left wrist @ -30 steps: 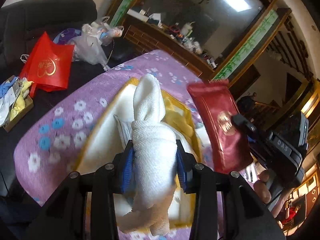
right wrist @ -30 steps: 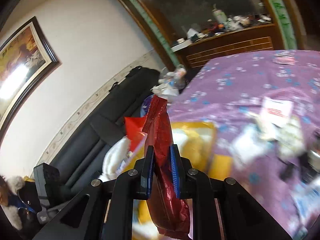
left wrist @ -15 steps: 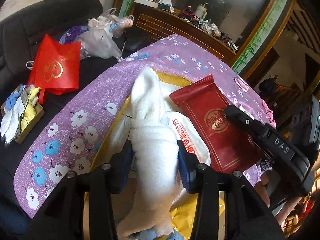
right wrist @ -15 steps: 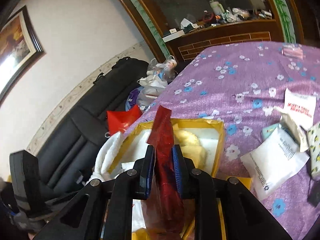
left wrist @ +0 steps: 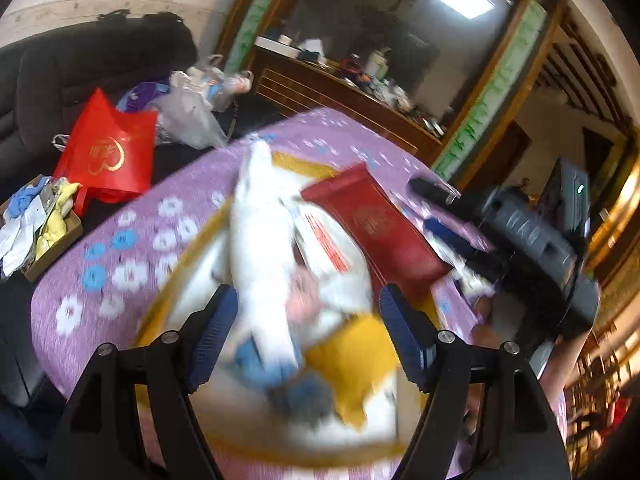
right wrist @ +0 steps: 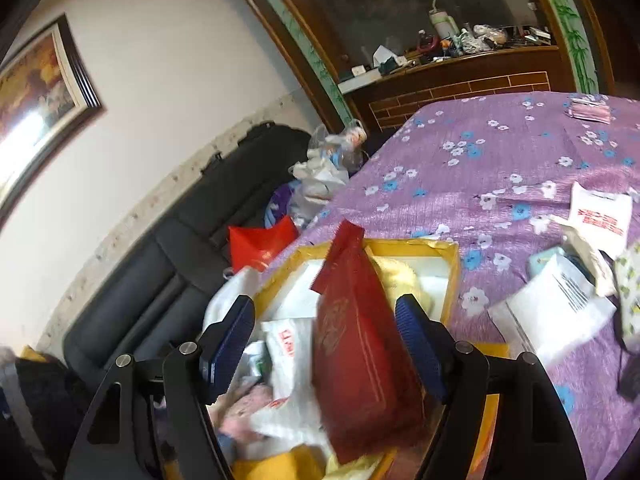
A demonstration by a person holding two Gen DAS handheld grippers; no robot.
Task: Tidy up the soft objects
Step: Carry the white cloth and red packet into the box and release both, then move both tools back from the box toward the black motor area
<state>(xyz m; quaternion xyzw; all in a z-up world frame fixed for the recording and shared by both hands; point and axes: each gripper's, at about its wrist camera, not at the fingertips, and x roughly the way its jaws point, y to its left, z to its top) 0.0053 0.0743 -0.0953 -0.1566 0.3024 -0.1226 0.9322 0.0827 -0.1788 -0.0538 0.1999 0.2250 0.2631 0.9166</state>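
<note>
The left gripper [left wrist: 307,326] stands with its jaws spread wide, having just been opening, and the white rolled towel [left wrist: 262,248] lies between the blue pads without either pad pressing it, so it is let go. The right gripper [right wrist: 327,348] is likewise spread wide after just opening, and the red foil packet [right wrist: 360,356] sits loose between its pads, touching neither as far as the view shows. Both things rest in the yellow-rimmed box [right wrist: 454,268] at the near left edge of the purple flowered tablecloth [right wrist: 480,160]. The left wrist view is smeared by motion: the near end of the towel, the blue and yellow soft things under it and the near rim of the box are blurred, and the gripper fingers cut off what lies nearest. The towel's long axis runs from near to far, its narrow tip pointing away over the far rim toward the red bag [left wrist: 106,152] side. The packet's long axis also runs near to far, leaning a little, its serrated end pointing far and up; its near end is hidden among white pouches [right wrist: 288,344], perhaps resting on them. To the right on the cloth lie more white packets [right wrist: 560,304], well apart from the box. A black sofa [right wrist: 160,260] stands to the left.
</note>
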